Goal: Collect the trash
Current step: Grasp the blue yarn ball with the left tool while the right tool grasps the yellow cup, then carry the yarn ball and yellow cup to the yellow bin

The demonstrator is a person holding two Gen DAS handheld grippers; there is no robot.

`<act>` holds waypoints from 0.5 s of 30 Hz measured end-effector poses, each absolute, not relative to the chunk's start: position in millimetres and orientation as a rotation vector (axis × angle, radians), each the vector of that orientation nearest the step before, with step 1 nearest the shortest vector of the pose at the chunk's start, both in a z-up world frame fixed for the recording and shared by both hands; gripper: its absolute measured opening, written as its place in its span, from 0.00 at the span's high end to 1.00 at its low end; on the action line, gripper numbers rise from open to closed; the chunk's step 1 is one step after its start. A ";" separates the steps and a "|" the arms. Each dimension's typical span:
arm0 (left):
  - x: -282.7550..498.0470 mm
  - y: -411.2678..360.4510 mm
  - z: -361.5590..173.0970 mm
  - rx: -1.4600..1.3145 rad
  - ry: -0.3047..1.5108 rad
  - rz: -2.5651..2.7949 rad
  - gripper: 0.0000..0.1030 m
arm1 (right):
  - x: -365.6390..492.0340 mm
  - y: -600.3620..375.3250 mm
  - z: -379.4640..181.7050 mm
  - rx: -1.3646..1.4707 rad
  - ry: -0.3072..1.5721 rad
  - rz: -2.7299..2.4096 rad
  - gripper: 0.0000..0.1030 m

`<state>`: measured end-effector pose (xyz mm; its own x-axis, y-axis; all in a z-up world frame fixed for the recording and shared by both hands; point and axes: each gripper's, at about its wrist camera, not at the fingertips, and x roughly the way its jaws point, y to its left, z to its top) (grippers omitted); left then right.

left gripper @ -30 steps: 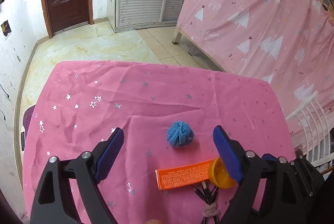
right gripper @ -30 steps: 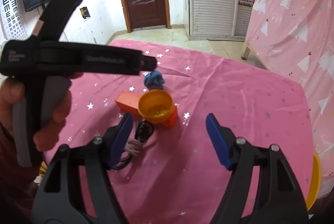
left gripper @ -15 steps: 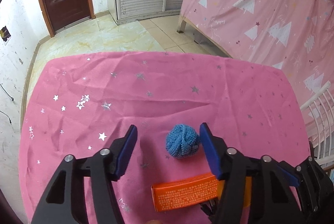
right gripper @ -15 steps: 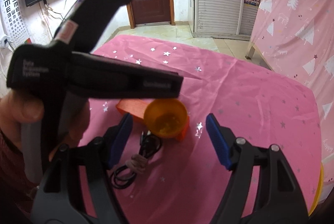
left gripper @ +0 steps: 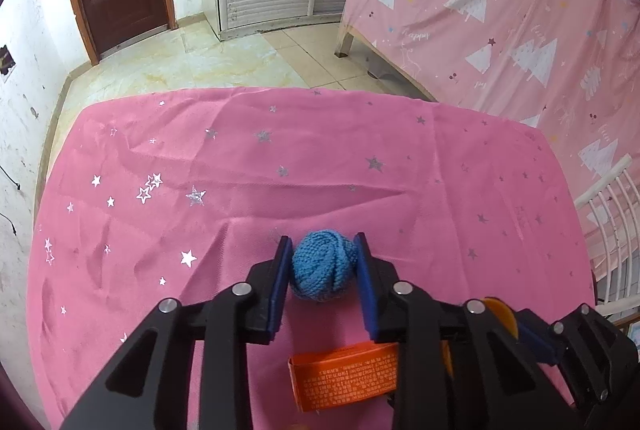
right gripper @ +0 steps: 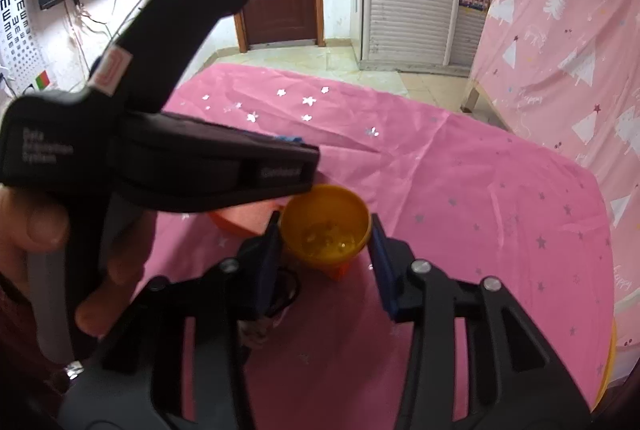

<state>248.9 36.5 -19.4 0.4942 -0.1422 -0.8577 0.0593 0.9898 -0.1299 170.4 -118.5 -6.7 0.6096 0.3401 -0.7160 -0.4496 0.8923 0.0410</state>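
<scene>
On the pink-clothed tabletop [left gripper: 360, 157], both tools have closed in within the last second. The left gripper [left gripper: 322, 272], spread wide a moment ago, now pinches the blue yarn ball [left gripper: 323, 270] between its fingers. The right gripper [right gripper: 326, 250] has narrowed around the orange cup [right gripper: 325, 228] (contact on the right side is unclear). The orange box [left gripper: 346, 376] lies ungrasped, so two pieces look nearly ready to lift.

One blue yarn ball [left gripper: 323, 265], one orange box [left gripper: 345, 376], one yellow cup [right gripper: 325, 228], one black cable bundle [right gripper: 285, 294].
</scene>
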 end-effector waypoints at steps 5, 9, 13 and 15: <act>240.9 39.4 -12.1 -0.089 1.027 -0.118 0.76 | 170.4 -123.5 -0.5 -0.141 0.771 0.445 0.61; 236.5 40.8 -1.8 -0.094 1.011 -0.117 0.77 | 165.6 -127.2 3.8 -0.135 0.756 0.439 0.61; 229.1 40.2 9.5 -0.094 0.995 -0.116 0.77 | 162.5 -137.3 8.1 -0.116 0.741 0.426 0.61; 226.1 37.4 15.3 -0.090 0.986 -0.117 0.77 | 160.9 -143.5 10.3 -0.102 0.733 0.420 0.61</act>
